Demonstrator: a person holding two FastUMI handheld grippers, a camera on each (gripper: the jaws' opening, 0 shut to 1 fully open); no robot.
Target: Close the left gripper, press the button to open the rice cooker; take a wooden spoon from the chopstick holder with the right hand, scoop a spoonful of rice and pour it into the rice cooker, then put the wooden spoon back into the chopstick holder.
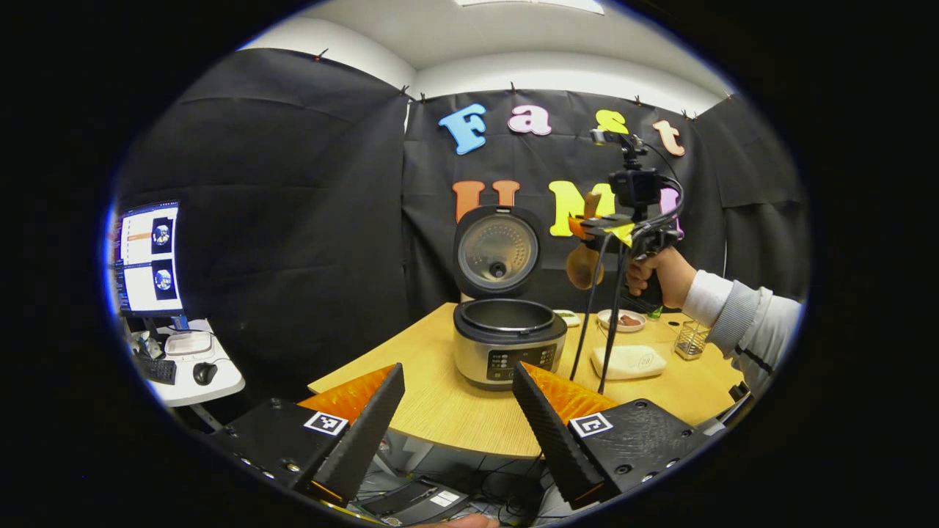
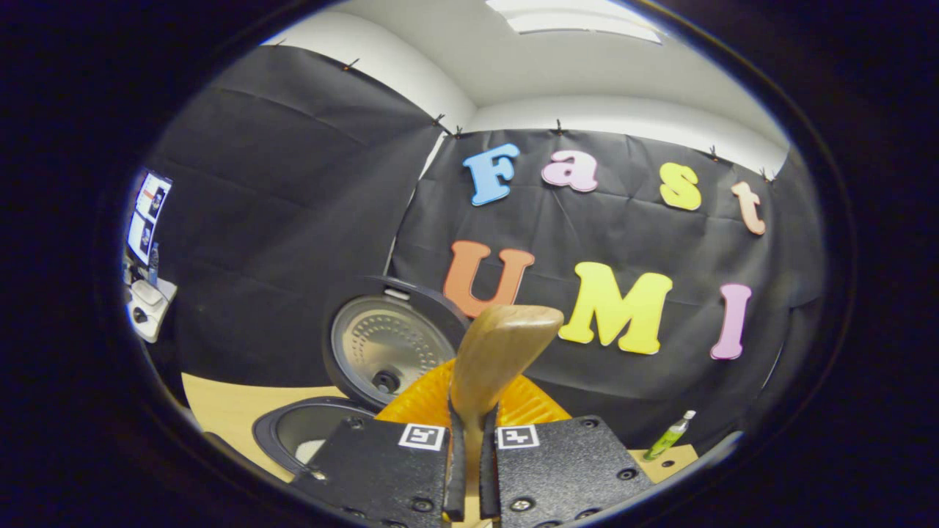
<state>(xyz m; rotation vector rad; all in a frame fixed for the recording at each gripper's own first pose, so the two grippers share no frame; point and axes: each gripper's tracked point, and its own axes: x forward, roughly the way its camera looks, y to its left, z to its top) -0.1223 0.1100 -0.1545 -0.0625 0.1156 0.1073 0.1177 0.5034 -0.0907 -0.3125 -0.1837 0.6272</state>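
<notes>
The rice cooker (image 1: pixel 506 345) stands on the wooden table with its lid (image 1: pixel 497 253) raised. Low in the left gripper view, my left gripper (image 1: pixel 458 411) is open and holds nothing, in front of the cooker and apart from it. A hand (image 1: pixel 656 275) holds my right gripper (image 1: pixel 590 229) in the air, above and right of the cooker. That gripper (image 2: pixel 472 429) is shut on the handle of the wooden spoon (image 2: pixel 502 352), whose bowl (image 1: pixel 585 265) points toward the cooker. A little white shows in the inner pot (image 2: pixel 308 440), below the open lid (image 2: pixel 385 350). The wire chopstick holder (image 1: pixel 691 339) stands at the right.
A white lidded box (image 1: pixel 628 361) lies right of the cooker, with two small dishes (image 1: pixel 621 320) behind it. A green bottle (image 2: pixel 667 436) lies at the table's far right. Left of the table, a side desk (image 1: pixel 187 367) carries a monitor, keyboard and mouse. Cables hang from the right gripper.
</notes>
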